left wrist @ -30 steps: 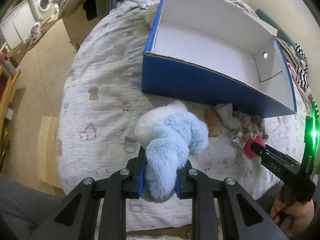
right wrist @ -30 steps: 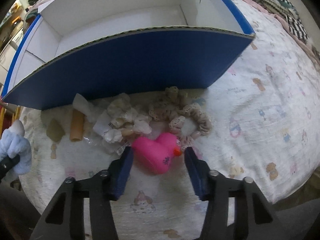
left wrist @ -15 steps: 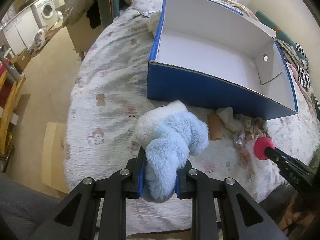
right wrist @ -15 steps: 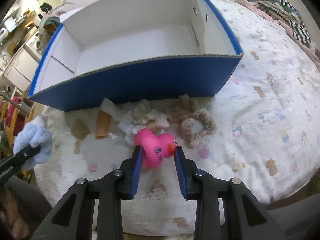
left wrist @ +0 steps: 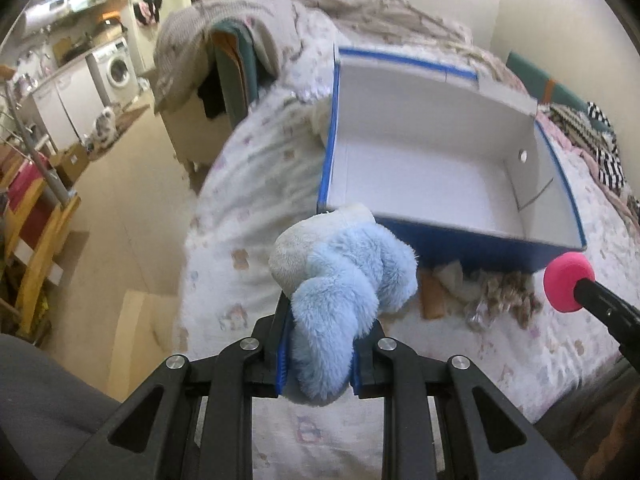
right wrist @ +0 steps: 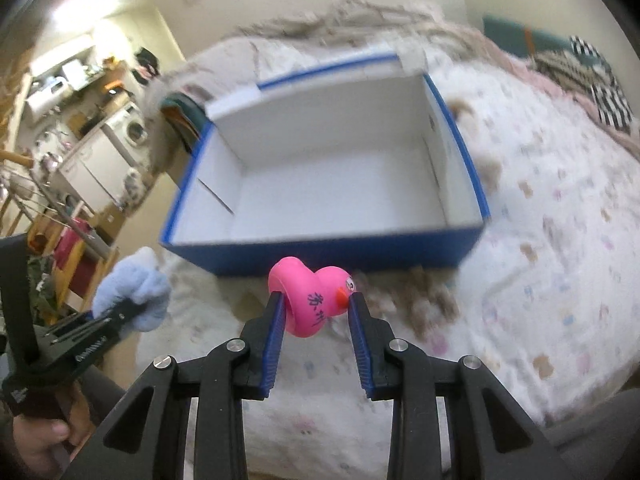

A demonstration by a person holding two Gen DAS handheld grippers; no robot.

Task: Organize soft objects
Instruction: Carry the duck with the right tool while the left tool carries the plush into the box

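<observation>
My left gripper [left wrist: 318,344] is shut on a light blue and white plush toy [left wrist: 344,272] and holds it above the bed, just short of the near left corner of the open blue box [left wrist: 328,168] with a white inside. My right gripper [right wrist: 316,312] is shut on a pink rubber duck [right wrist: 310,298] and holds it above the bed before the box's near wall [right wrist: 320,250]. The duck also shows in the left wrist view [left wrist: 566,282], and the plush in the right wrist view [right wrist: 132,292].
A beige scrunchie [left wrist: 516,292], crumpled plastic wrap [left wrist: 454,280] and a small tan tube [left wrist: 432,298] lie on the patterned quilt [left wrist: 248,208] before the box. The bed's edge drops to the floor on the left. Striped clothes [left wrist: 608,156] lie at far right.
Both grippers have risen and moved toward the box. The right gripper closed on the pink duck and lifted it off the quilt. The left still holds the plush.
</observation>
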